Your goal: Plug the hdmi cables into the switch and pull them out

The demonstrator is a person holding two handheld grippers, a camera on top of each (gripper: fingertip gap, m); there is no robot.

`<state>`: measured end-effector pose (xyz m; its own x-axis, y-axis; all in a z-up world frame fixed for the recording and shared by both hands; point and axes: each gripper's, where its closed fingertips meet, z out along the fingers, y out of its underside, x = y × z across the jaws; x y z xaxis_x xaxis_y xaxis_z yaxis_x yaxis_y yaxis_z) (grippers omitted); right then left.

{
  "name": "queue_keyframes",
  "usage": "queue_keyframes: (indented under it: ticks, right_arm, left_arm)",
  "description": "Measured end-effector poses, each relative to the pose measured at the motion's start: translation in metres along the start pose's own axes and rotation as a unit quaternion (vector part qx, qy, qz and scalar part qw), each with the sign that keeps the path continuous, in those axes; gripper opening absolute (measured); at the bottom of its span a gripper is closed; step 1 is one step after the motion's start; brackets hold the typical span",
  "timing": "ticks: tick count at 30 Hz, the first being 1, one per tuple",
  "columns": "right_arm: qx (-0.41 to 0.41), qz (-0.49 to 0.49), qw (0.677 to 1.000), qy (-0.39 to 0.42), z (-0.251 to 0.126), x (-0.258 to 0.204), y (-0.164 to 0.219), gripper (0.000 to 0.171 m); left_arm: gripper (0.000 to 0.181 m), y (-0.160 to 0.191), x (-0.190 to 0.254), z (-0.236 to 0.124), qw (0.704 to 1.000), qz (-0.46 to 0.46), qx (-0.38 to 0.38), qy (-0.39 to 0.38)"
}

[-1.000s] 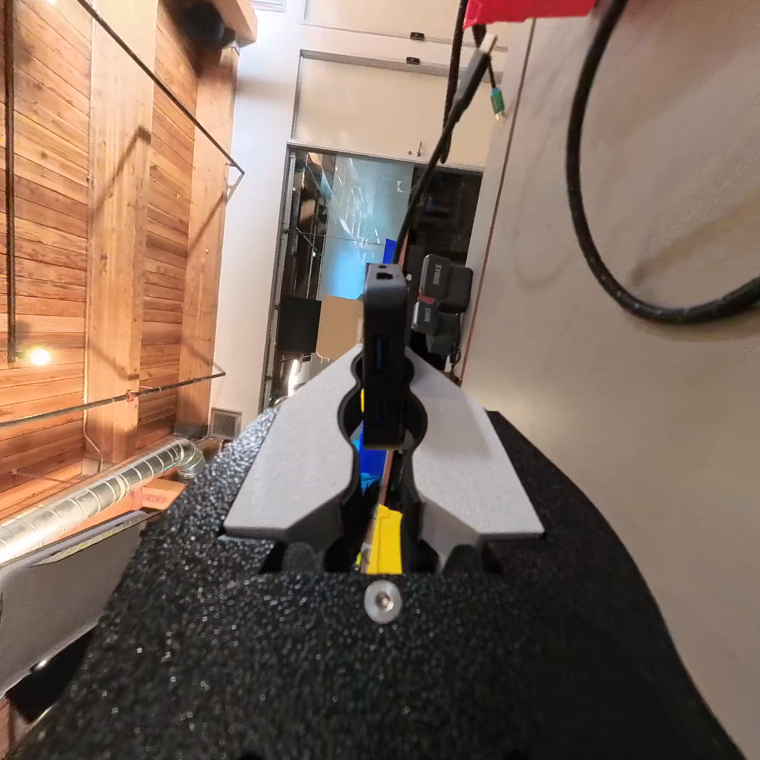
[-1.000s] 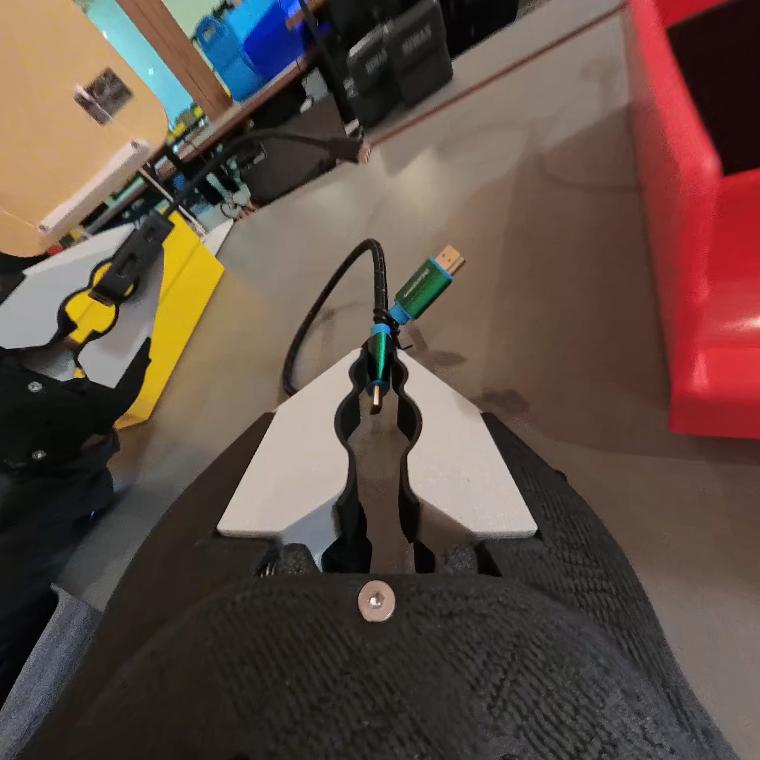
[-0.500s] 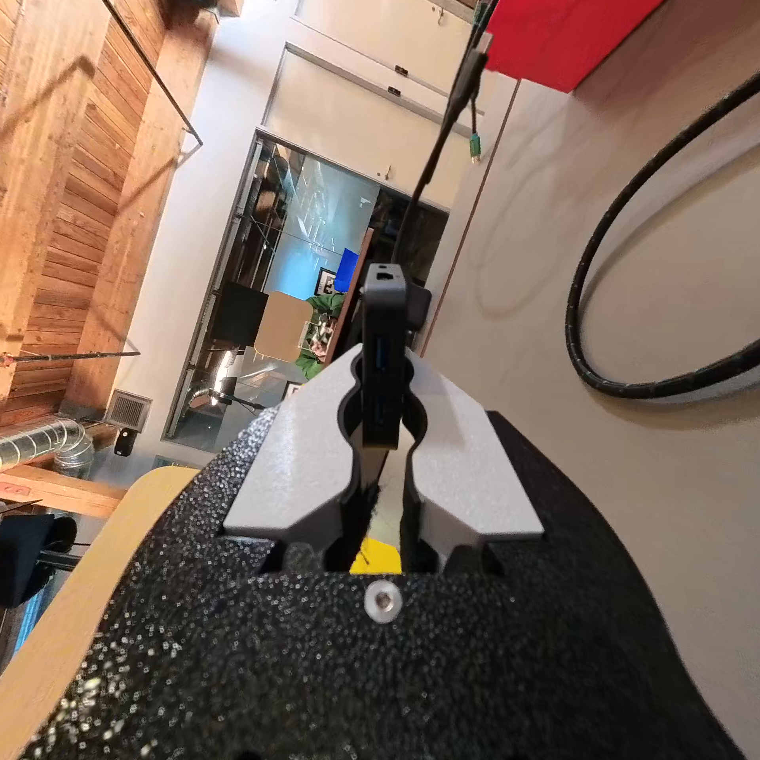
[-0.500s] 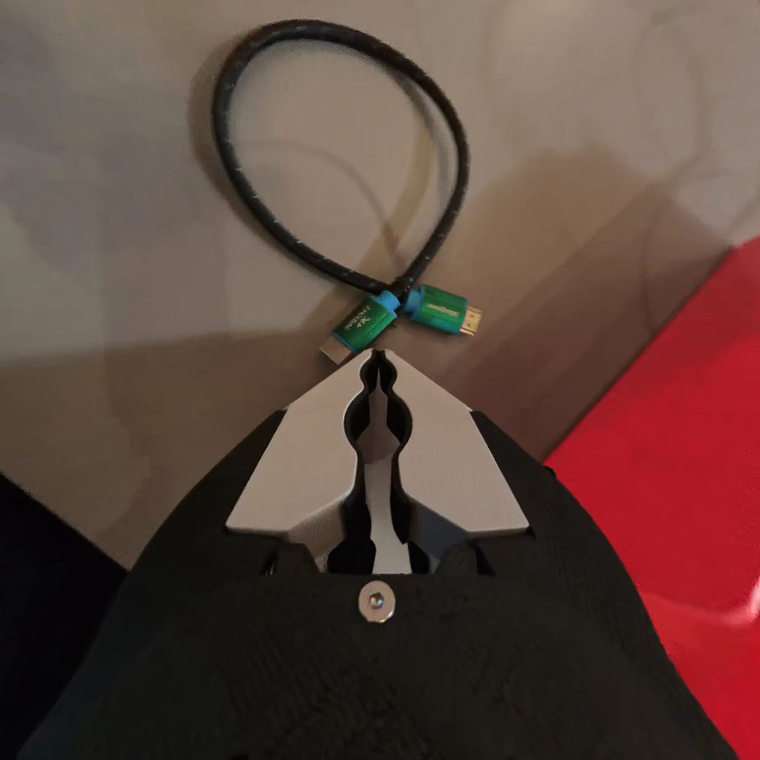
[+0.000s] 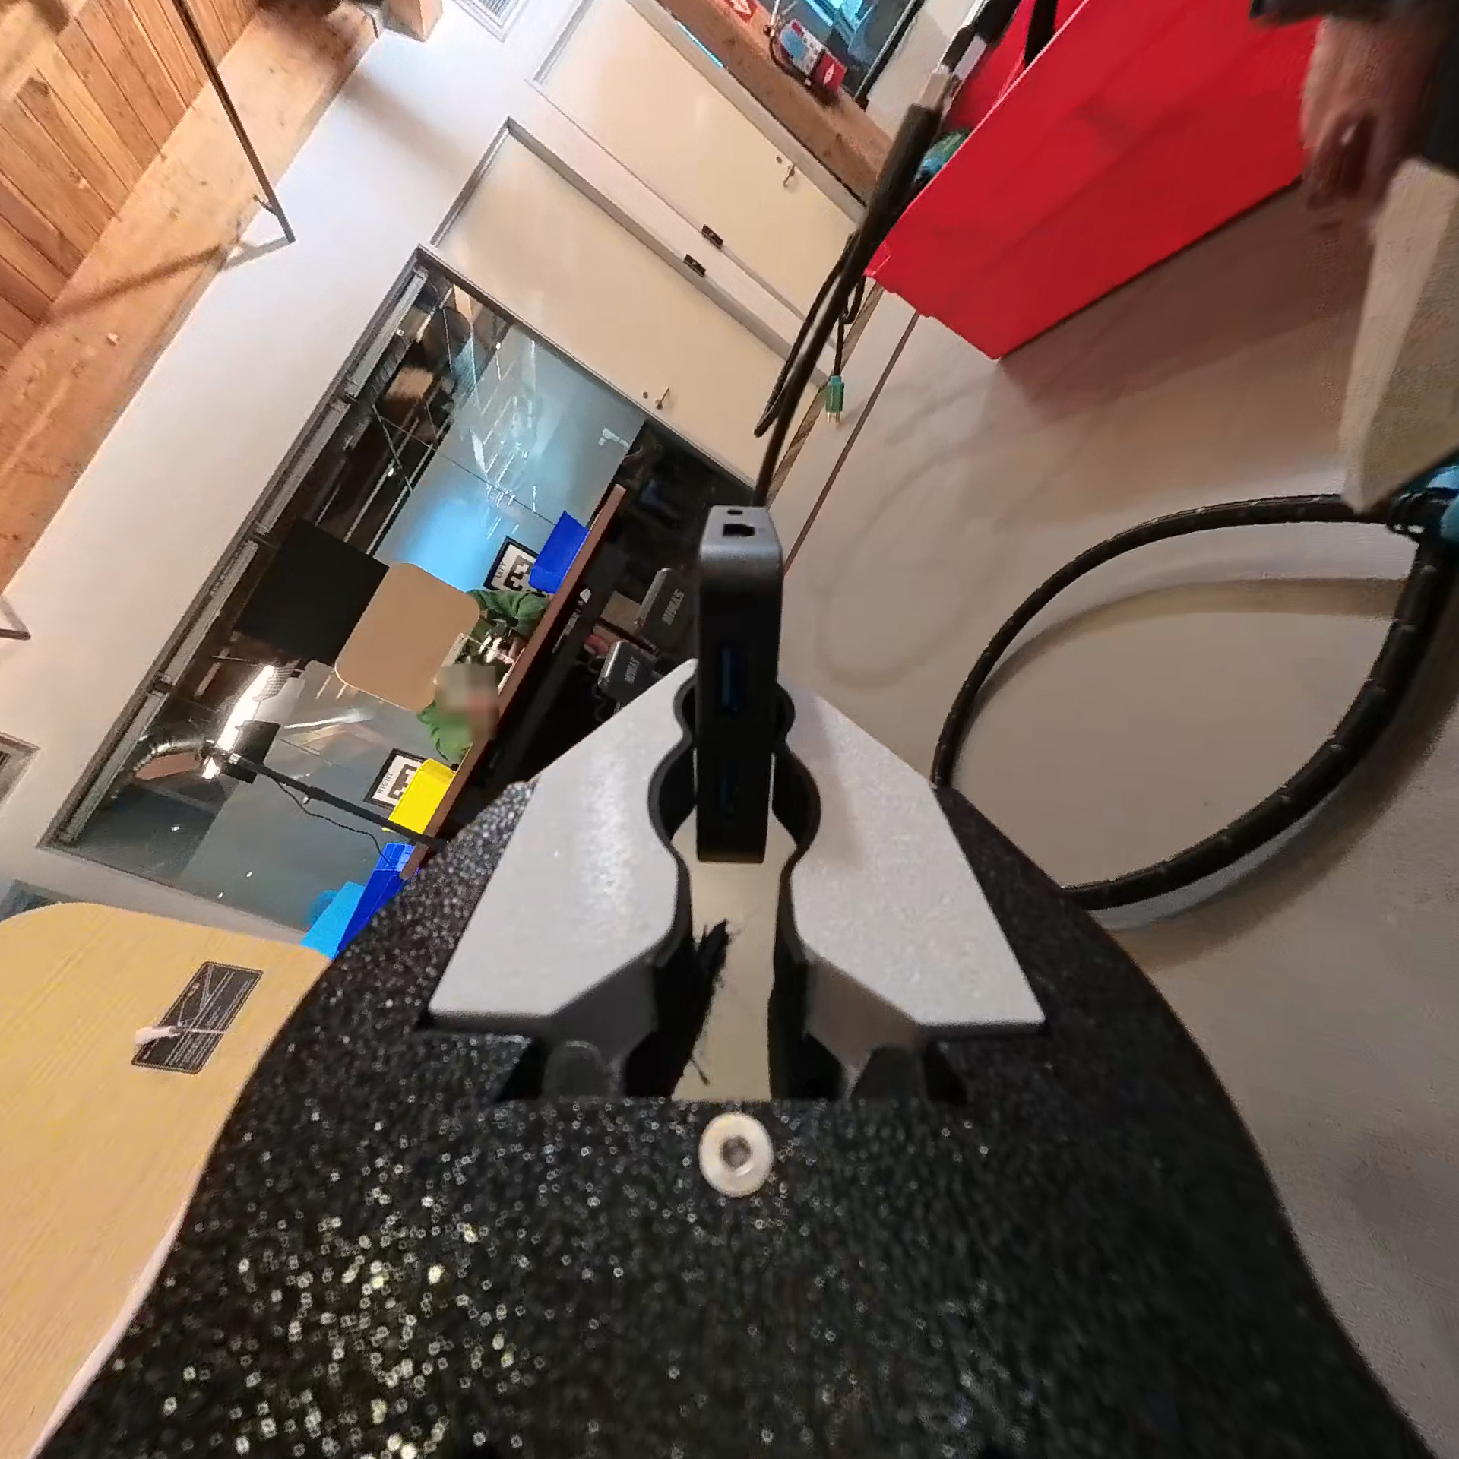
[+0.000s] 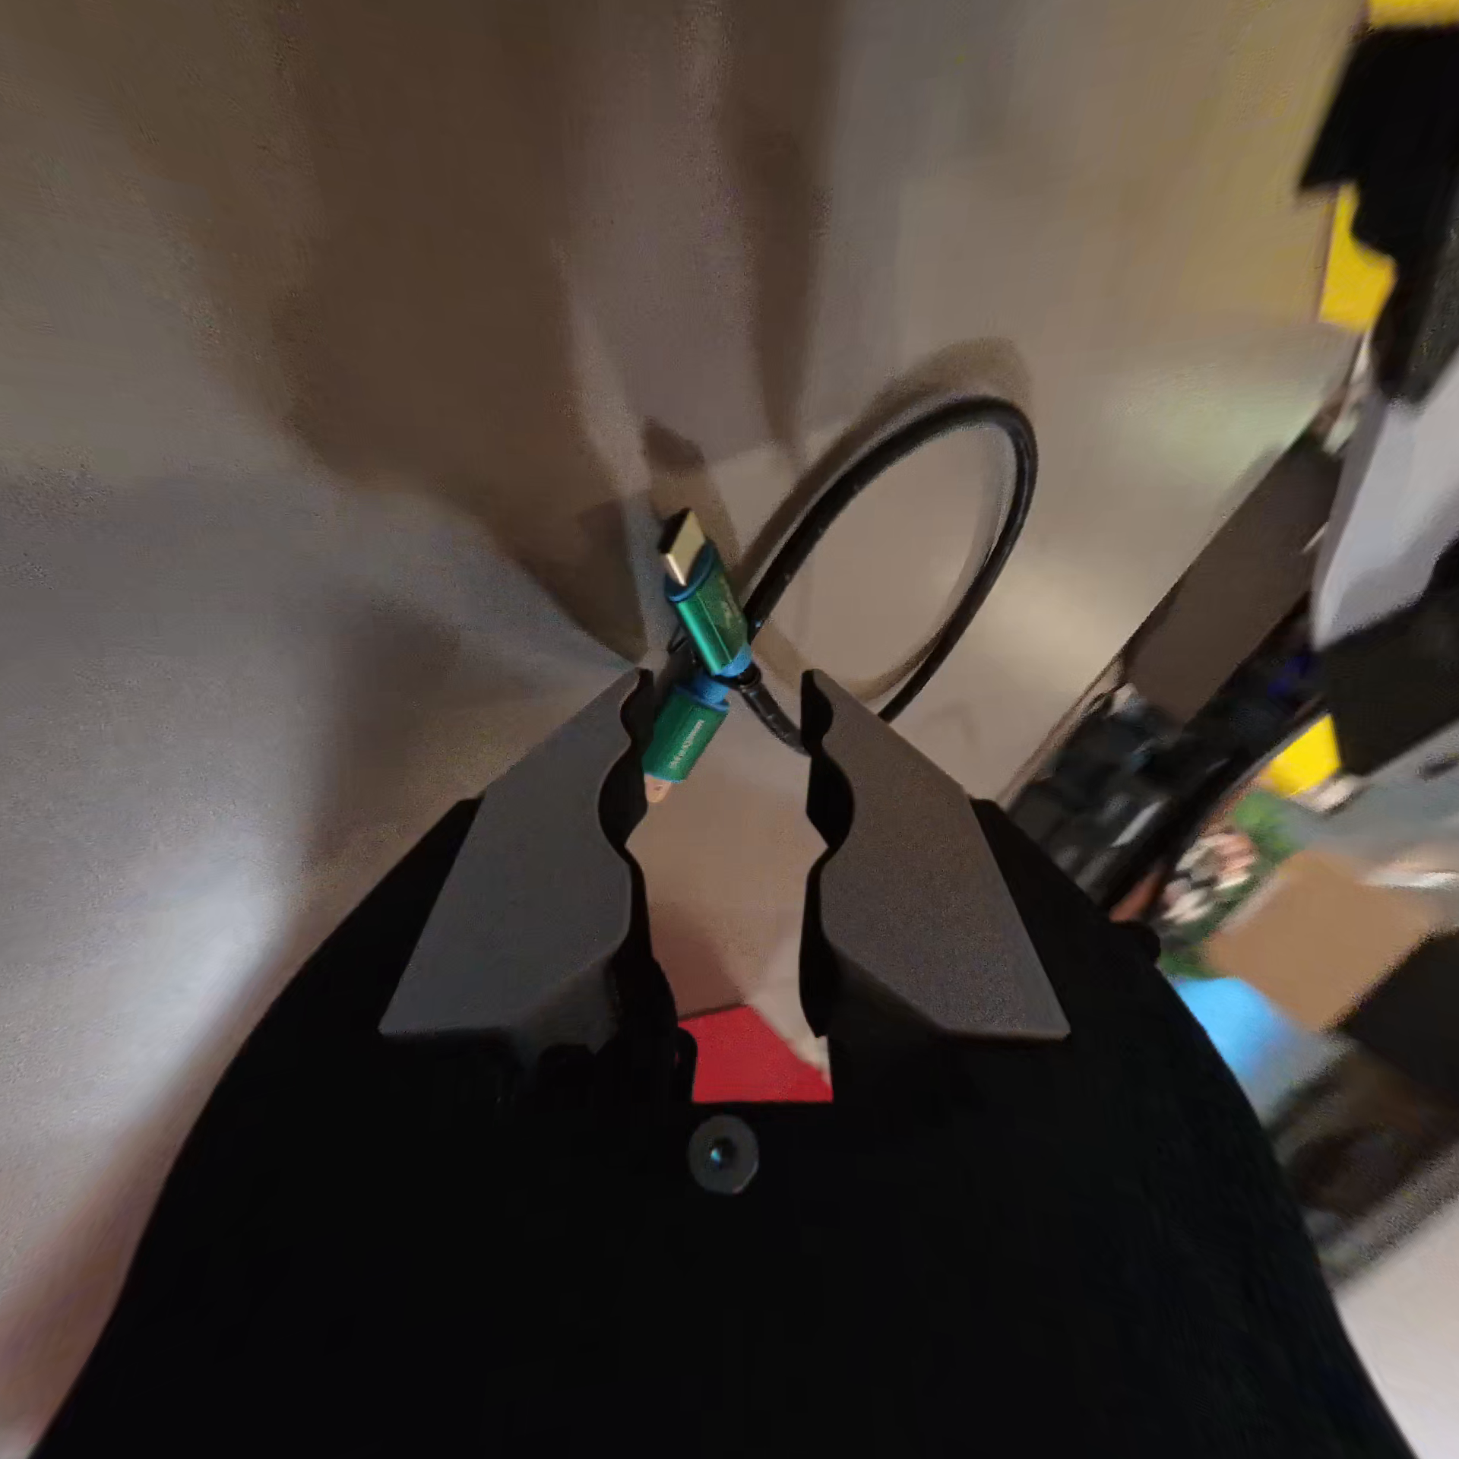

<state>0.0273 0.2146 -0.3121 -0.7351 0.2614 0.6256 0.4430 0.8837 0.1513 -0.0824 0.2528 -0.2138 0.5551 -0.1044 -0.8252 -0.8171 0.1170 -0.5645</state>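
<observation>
My left gripper (image 5: pixel 740 684) is shut on the black switch (image 5: pixel 738 624), which stands on edge between the jaws with its blue ports facing me. A black lead (image 5: pixel 821 316) runs up from its far end. My right gripper (image 6: pixel 726 679) is open over the table. The braided HDMI cable (image 6: pixel 1014 489) lies looped there. One green plug (image 6: pixel 683 734) sits between the jaws close to the left finger, ungripped. The other green plug (image 6: pixel 706 616) points away just beyond. The loop (image 5: pixel 1145 888) and a right finger (image 5: pixel 1413 316) also show in the left wrist view.
A red bin (image 5: pixel 1105 197) stands on the grey table (image 5: pixel 1184 1105) behind the cable. A yellow bin (image 6: pixel 1358 276) shows at the right wrist view's upper right. A wooden chair back (image 5: pixel 71 1066) is at lower left. The right wrist view is motion-blurred.
My right gripper let go of the green plug, swung round and opened, with a plug now between its jaws. My left gripper tilted, still holding the switch.
</observation>
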Motion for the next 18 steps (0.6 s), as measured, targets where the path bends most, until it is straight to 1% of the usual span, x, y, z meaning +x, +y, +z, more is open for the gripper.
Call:
queue_keyframes:
  ticks: [3, 6, 8, 12, 13, 16, 18]
  right_arm:
    - [-0.003, -0.137, 0.990, 0.010, 0.006, 0.002, -0.005, 0.035]
    - [0.006, -0.208, 0.978, 0.012, 0.010, 0.003, -0.010, 0.027]
    - [0.010, -0.223, 0.975, 0.012, 0.012, 0.002, -0.011, 0.019]
    - [0.009, -0.217, 0.975, 0.036, 0.015, 0.006, -0.012, 0.018]
    - [0.005, -0.215, 0.976, 0.044, 0.016, 0.008, -0.012, 0.019]
    - [0.001, -0.200, 0.978, 0.061, 0.017, 0.016, -0.013, 0.030]
    - [0.003, -0.201, 0.978, 0.060, 0.019, 0.019, -0.014, 0.031]
  left_arm:
    - [0.011, 0.000, 0.002, 0.000, 1.000, 0.004, 0.000, 0.004]
    - [0.011, 0.000, 0.002, 0.000, 1.000, 0.003, 0.000, 0.005]
    - [0.011, 0.000, 0.002, 0.000, 1.000, 0.003, 0.000, 0.005]
    - [0.011, -0.001, 0.003, 0.000, 1.000, 0.008, 0.001, 0.007]
    - [0.011, -0.001, 0.004, 0.000, 1.000, 0.009, 0.002, 0.007]
    - [0.011, -0.001, 0.005, 0.001, 1.000, 0.010, 0.001, 0.010]
    - [0.011, -0.001, 0.006, 0.001, 1.000, 0.013, 0.002, 0.013]
